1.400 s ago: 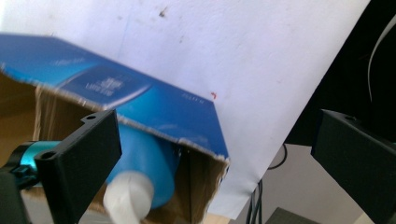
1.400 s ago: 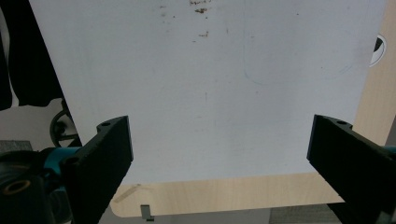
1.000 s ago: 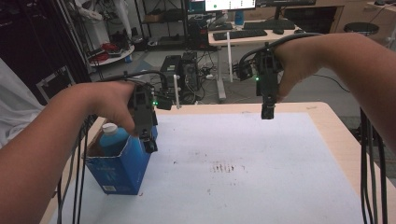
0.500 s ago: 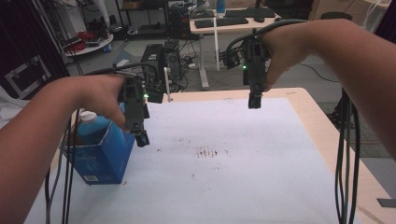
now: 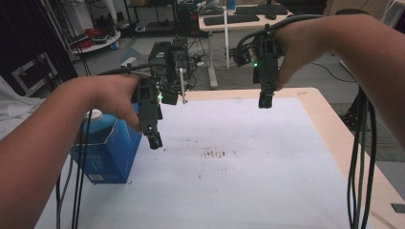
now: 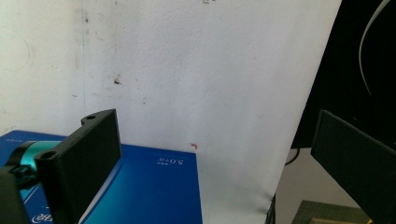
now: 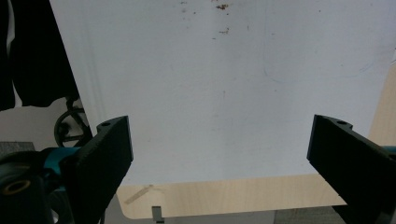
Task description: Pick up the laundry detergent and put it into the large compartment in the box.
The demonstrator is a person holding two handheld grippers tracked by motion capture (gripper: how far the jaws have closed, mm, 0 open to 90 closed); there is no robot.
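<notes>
We see the main risk at the left side of the table (image 5: 248, 191). The blue carton (image 5: 112, 152) stands upright very near the left edge of the white sheet (image 5: 248, 143), and our left gripper (image 5: 154, 140) hangs just beside its upper right corner. If this gripper comes down a little off, one finger (image 6: 91, 158) may push the carton wall instead of passing around it, and the carton could slide or tip toward the edge. The cables (image 5: 79, 191) hanging from our left hand run just in front of the carton, so they could catch it when we move. We cannot tell if the carton is full or empty; an empty one would tip more easily.

The fingers of the left gripper are spread wide with nothing between them. The fingers of the right gripper (image 5: 265, 101) are also spread wide and empty; it is held high over the far part of the table, well apart from the carton.

The carton is a tall blue box with a slanted top and a pale round cap (image 5: 95, 114) on it. In the left gripper view its top face (image 6: 144, 191) is glossy, with small white print.
</notes>
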